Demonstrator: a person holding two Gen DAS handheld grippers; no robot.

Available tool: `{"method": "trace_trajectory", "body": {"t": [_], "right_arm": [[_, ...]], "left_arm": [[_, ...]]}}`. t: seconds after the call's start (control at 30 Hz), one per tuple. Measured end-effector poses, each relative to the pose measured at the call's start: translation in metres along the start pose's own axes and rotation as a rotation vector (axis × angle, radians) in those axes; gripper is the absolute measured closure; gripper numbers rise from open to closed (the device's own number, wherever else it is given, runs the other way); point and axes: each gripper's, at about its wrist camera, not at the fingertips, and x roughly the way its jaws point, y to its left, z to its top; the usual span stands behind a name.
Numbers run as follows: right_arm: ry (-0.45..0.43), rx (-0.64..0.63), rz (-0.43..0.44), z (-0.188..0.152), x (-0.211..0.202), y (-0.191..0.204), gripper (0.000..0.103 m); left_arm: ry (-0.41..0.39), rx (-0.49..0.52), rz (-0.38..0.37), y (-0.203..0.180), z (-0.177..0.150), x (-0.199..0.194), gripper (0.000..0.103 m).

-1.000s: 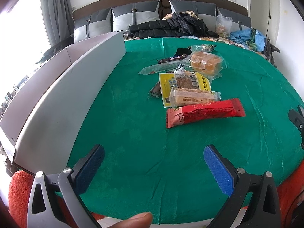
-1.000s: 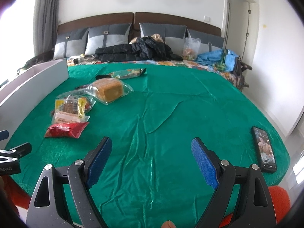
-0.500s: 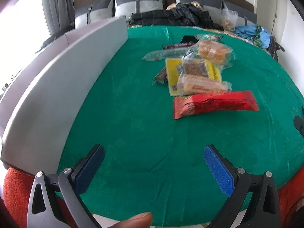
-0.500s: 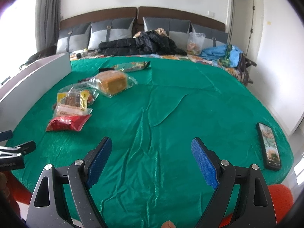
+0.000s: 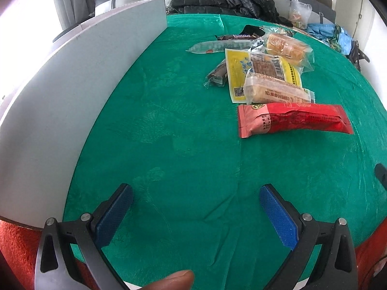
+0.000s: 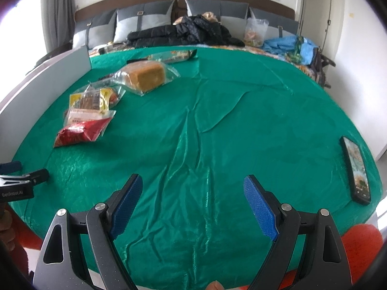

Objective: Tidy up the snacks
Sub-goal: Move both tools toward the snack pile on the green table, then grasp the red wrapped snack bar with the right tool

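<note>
Several snack packs lie in a loose heap on the green cloth [image 5: 169,145]. Nearest is a red packet [image 5: 292,119], behind it a clear pack of biscuits [image 5: 275,91] on a yellow packet [image 5: 241,72], then a bagged loaf [image 5: 286,46], a long sausage [image 5: 217,46] and a small dark bar [image 5: 217,73]. My left gripper [image 5: 196,193] hangs open over bare cloth, short of the heap. In the right wrist view the red packet [image 6: 82,130] and loaf [image 6: 146,76] lie far left. My right gripper [image 6: 192,186] is open over wrinkled cloth.
A long white box wall [image 5: 72,91] runs along the cloth's left edge. A phone [image 6: 355,169] lies near the right edge. The left gripper's tip [image 6: 36,175] shows at the right view's left border. Pillows and a black jacket [image 6: 183,31] lie behind.
Both grippers have sunk and tipped downward toward the cloth. In the left view the snack heap now sits nearer and higher in the frame. Both stay open.
</note>
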Motion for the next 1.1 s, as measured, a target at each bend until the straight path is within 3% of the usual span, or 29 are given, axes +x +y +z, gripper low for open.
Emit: {"method": "trace_trajectory", "body": {"t": [0.53, 1.0, 1.1], "right_arm": [[0.113, -0.036, -0.029, -0.012, 0.021, 0.001, 0.015], [0.137, 0.011, -0.008, -0.010, 0.023, -0.003, 0.013], [0.240, 0.000, 0.010, 0.004, 0.025, -0.002, 0.014]], "left_arm": [[0.015, 0.000, -0.017, 0.003, 0.003, 0.001, 0.000], [0.022, 0.044, -0.043, 0.005, 0.006, 0.004, 0.000], [0.027, 0.058, -0.052, 0.007, 0.006, 0.004, 0.000]]}}
